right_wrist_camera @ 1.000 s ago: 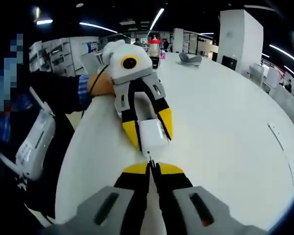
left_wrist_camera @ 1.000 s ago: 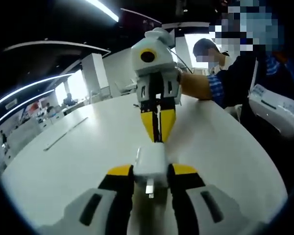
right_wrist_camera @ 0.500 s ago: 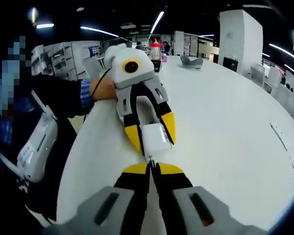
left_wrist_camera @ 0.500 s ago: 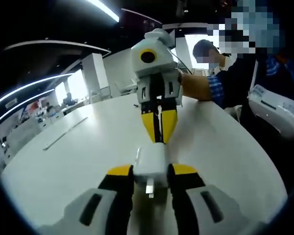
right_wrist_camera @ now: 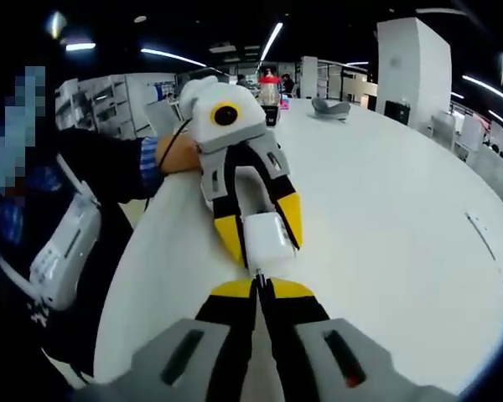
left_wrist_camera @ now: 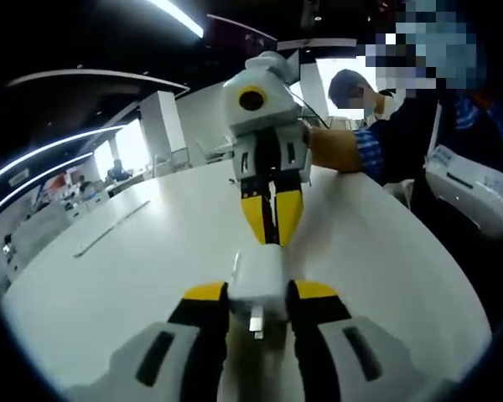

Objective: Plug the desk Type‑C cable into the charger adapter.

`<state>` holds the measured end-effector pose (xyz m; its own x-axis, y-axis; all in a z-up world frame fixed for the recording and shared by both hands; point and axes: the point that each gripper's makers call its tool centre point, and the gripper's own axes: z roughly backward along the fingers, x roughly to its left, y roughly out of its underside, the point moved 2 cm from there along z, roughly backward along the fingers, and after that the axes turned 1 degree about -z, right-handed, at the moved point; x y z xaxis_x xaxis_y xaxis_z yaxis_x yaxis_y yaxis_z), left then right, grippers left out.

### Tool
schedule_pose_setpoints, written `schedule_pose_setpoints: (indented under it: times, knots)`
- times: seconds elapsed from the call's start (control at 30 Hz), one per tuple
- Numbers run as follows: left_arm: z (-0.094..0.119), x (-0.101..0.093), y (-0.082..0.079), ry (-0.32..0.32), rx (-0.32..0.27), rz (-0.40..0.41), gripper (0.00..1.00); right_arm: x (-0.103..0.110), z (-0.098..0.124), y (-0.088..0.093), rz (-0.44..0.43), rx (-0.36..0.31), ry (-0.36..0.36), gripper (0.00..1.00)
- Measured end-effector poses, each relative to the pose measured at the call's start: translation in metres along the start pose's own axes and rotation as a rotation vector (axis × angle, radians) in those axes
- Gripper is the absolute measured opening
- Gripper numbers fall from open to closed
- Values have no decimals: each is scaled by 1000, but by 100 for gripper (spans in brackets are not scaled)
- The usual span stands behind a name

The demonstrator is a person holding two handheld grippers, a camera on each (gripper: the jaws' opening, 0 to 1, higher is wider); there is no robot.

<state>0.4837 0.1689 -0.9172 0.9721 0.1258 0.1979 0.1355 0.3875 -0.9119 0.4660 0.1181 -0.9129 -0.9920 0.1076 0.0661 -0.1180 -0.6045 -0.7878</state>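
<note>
In the left gripper view my left gripper point(left_wrist_camera: 260, 293) is shut on the white charger adapter point(left_wrist_camera: 258, 280), one yellow-tipped jaw on each side. My right gripper point(left_wrist_camera: 271, 228) comes in from above, shut, its tips right at the adapter's far end. The right gripper view gives the opposite side. There my right gripper point(right_wrist_camera: 261, 290) is shut on the thin Type-C plug point(right_wrist_camera: 257, 273), whose tip meets the near face of the adapter point(right_wrist_camera: 268, 239). The adapter sits between the jaws of the left gripper point(right_wrist_camera: 260, 228). Whether the plug is seated inside the port is hidden. The rest of the cable is out of sight.
Both grippers hover over a large white round table point(right_wrist_camera: 386, 193). A red-lidded bottle point(right_wrist_camera: 270, 86) and a grey object point(right_wrist_camera: 329, 103) stand at its far end. A person's sleeve point(right_wrist_camera: 147, 159) and a white device point(right_wrist_camera: 63, 251) are at the left; a thin strip point(left_wrist_camera: 109, 230) lies on the table.
Almost nothing. The right gripper view has drifted slightly. Both grippers keep their holds, and the plug stays at the adapter's end.
</note>
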Motion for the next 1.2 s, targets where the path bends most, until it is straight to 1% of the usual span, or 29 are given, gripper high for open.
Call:
schedule_pose_setpoints:
  times: [0.23,0.43,0.53,0.63,0.9,1.13,1.2]
  knots:
    - [0,1,0,0,0,2,29,0,0,-2,11,-18,-12,4]
    - [-2,1,0,2,0,3,29,1,-1,-1,41,-27,-15,5]
    - [-2,1,0,6,-2,1,29,2,0,-1,94,-38,-21,5]
    - [-2,1,0,7,-3,3,29,-2,1,-1,142,-44,3,10]
    - [-3,1,1,7,-3,5,29,-4,12,1,181,-56,-3,12]
    - [-3,1,2,8,-3,0,29,-9,15,12,229,-4,4,11]
    - [-3,0,2,8,-2,-2,28,-9,14,15,234,8,-2,9]
